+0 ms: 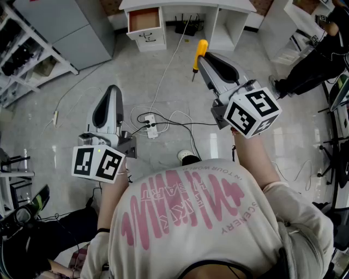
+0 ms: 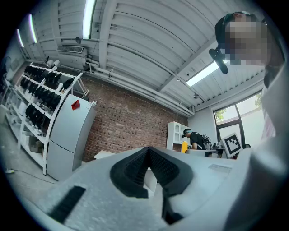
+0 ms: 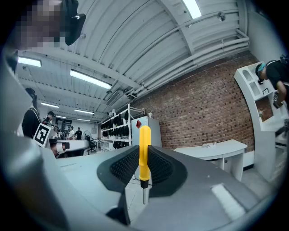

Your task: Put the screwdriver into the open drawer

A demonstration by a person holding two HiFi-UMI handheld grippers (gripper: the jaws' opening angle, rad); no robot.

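The person stands on the pale floor (image 1: 65, 109) with a tool in each hand, both held out well above it. The right tool (image 1: 200, 56) is clenched on the yellow-handled screwdriver (image 1: 201, 49). Its pads press the handle from both sides, with the handle end up and the thin blade hanging below. The left tool (image 1: 113, 90) is closed at the tips with nothing in it. Far across the room, under the white tabletop (image 1: 185, 4), the open drawer (image 1: 147, 38) juts out, well apart from the screwdriver. A power strip (image 1: 151, 126) with trailing cables lies on the floor between the two tools.
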